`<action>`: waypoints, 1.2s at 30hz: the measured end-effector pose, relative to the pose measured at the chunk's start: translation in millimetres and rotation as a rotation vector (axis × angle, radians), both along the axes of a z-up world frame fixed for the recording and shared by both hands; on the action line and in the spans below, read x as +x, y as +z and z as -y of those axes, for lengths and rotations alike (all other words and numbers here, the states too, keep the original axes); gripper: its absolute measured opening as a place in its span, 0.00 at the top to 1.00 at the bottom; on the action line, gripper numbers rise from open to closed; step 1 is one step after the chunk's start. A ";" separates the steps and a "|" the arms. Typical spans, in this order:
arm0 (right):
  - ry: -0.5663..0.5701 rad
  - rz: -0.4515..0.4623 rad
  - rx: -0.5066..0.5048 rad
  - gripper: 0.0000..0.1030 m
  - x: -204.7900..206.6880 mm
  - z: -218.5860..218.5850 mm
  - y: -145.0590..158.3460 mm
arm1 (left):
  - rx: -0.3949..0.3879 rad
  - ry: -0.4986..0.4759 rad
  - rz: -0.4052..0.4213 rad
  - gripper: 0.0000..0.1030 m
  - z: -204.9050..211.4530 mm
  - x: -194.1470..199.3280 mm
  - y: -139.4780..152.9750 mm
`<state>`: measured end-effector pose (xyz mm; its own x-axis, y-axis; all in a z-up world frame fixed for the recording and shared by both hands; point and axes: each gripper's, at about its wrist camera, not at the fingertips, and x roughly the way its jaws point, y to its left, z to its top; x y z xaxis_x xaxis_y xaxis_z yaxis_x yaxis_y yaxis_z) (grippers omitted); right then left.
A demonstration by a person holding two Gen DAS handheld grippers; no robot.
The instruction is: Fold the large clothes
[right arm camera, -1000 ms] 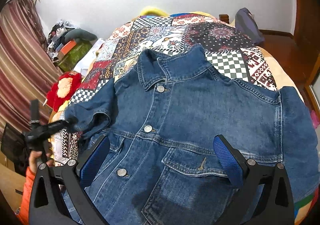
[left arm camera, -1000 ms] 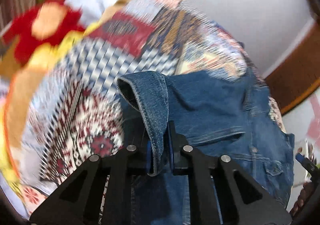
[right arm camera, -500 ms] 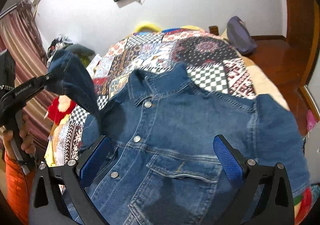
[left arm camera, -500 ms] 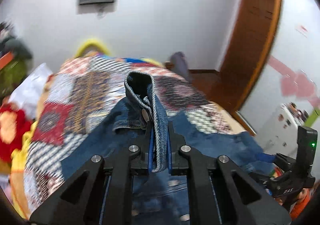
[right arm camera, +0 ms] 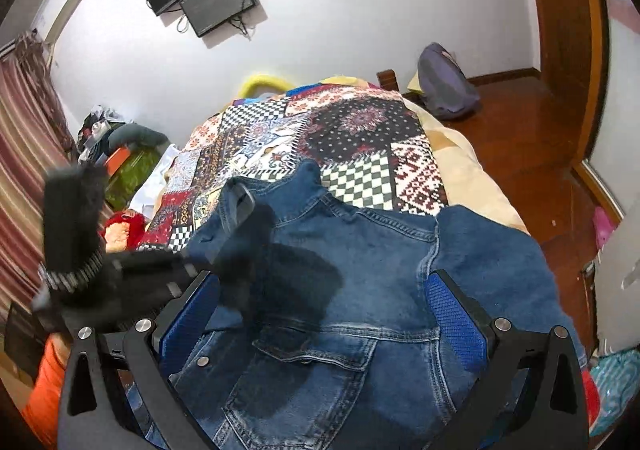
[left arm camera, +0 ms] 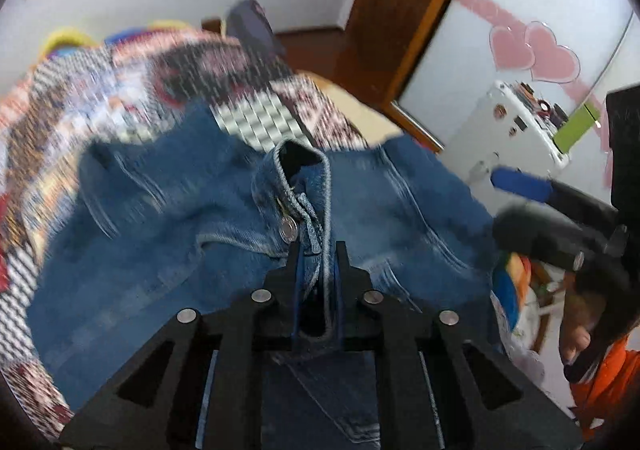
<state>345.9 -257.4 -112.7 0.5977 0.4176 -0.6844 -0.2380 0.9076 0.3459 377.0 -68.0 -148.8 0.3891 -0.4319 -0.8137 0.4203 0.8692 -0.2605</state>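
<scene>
A blue denim jacket (right arm camera: 360,290) lies front up on a patchwork bedspread (right arm camera: 352,129). My left gripper (left arm camera: 318,250) is shut on the jacket's left sleeve cuff (left arm camera: 300,185) and holds it over the jacket's chest; the gripper shows blurred in the right wrist view (right arm camera: 224,250). My right gripper (right arm camera: 324,314) is open and empty, hovering above the jacket's lower front, with its blue pads (right arm camera: 448,314) spread wide. It also shows at the right of the left wrist view (left arm camera: 520,179).
The bed's right edge drops to a wooden floor (right arm camera: 520,129) with a grey bag (right arm camera: 444,85). A red plush toy (right arm camera: 120,230) and clutter lie left of the bed. A white cabinet (left arm camera: 508,129) stands by the wall at the right.
My left gripper has lifted the sleeve cuff from the jacket's left side and carried it rightward across the chest. My right gripper stays open over the lower front.
</scene>
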 end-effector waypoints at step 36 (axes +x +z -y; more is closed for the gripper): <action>0.156 -0.387 -0.114 0.72 84.9 -70.6 -133.0 | 0.125 0.767 -0.221 0.16 -303.9 -124.3 -135.2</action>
<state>430.8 -186.8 -245.7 0.2232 0.3916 -0.8926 -0.2479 0.9084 0.3366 252.7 235.9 -284.0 0.3647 -0.0107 -0.9311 -0.3552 0.9227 -0.1498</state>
